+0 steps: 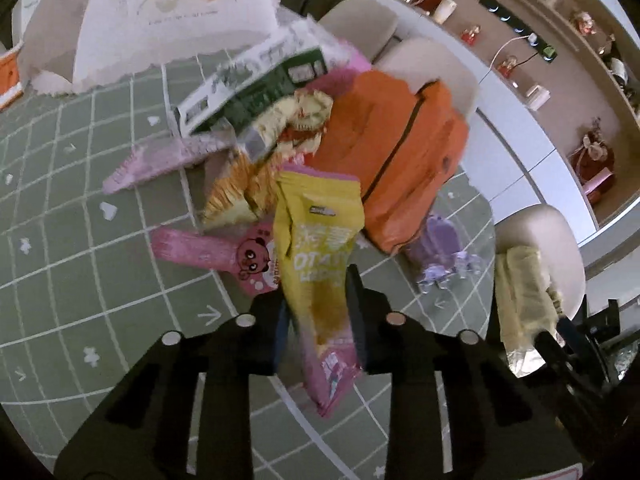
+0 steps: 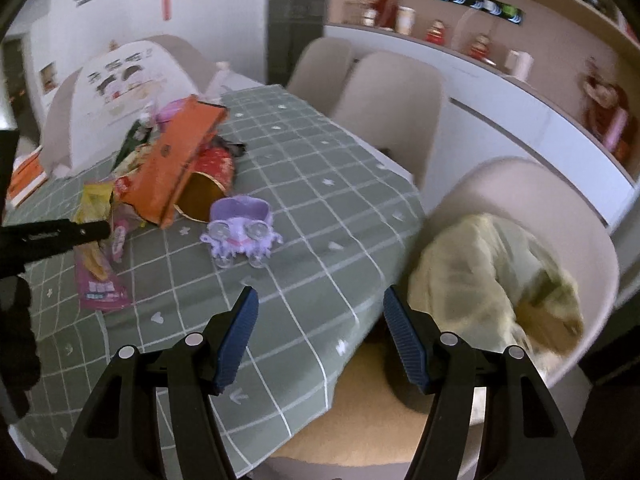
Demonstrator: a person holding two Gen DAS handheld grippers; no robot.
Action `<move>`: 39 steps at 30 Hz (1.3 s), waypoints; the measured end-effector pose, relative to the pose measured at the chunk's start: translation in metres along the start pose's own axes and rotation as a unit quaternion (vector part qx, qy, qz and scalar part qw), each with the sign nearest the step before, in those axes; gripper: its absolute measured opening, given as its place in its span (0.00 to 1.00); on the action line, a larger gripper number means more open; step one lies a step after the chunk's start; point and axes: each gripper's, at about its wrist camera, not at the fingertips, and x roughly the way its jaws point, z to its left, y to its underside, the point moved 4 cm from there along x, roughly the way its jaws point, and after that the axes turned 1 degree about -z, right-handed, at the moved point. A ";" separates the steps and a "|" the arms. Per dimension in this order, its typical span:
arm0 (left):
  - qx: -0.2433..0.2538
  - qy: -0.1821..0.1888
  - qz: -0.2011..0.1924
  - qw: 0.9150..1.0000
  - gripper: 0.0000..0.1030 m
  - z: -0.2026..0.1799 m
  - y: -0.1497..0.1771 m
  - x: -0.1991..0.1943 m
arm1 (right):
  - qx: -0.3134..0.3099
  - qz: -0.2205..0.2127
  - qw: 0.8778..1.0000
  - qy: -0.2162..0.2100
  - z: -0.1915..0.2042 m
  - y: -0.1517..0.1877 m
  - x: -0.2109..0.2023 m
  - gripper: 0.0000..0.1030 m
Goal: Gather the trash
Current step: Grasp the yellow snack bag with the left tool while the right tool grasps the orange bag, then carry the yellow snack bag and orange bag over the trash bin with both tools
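Observation:
A pile of trash lies on the table's green checked cloth [image 2: 320,200]. A yellow and pink snack bag [image 1: 320,248] stands between the fingers of my left gripper [image 1: 320,304], which is shut on its lower half. Behind it are a pink bear wrapper [image 1: 208,250], a gold crinkled wrapper [image 1: 236,196], a green and white box [image 1: 256,84] and an orange pack [image 1: 400,152]. In the right wrist view my right gripper [image 2: 320,308] hangs open over the table's near edge, holding nothing. The orange pack [image 2: 176,160] leans on a red and gold tube [image 2: 208,188].
A purple octopus-like holder [image 2: 240,228] stands on the cloth right of the pile. Beige chairs ring the table; the nearest [image 2: 560,208] carries a pale yellow cloth [image 2: 488,272]. A white counter [image 2: 520,108] and shelves with ornaments run along the right wall.

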 end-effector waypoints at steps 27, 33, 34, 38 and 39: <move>-0.033 -0.141 -0.088 0.986 0.18 0.075 0.010 -0.121 | 0.006 0.012 0.977 -0.212 0.096 -0.144 0.129 0.32; -0.005 -0.117 -0.109 0.987 0.18 0.061 -0.010 -0.123 | -0.022 -0.032 0.974 -0.222 0.087 -0.157 0.071 0.17; 0.004 -0.109 -0.117 0.987 0.18 0.054 -0.017 -0.124 | -0.027 -0.045 0.975 -0.217 0.081 -0.160 0.057 0.17; 0.026 -0.078 -0.141 0.987 0.18 0.027 -0.040 -0.124 | -0.040 -0.081 0.977 -0.194 0.049 -0.170 0.011 0.16; 0.032 -0.071 -0.147 0.986 0.18 0.018 -0.046 -0.124 | -0.042 -0.089 0.978 -0.184 0.040 -0.171 0.001 0.16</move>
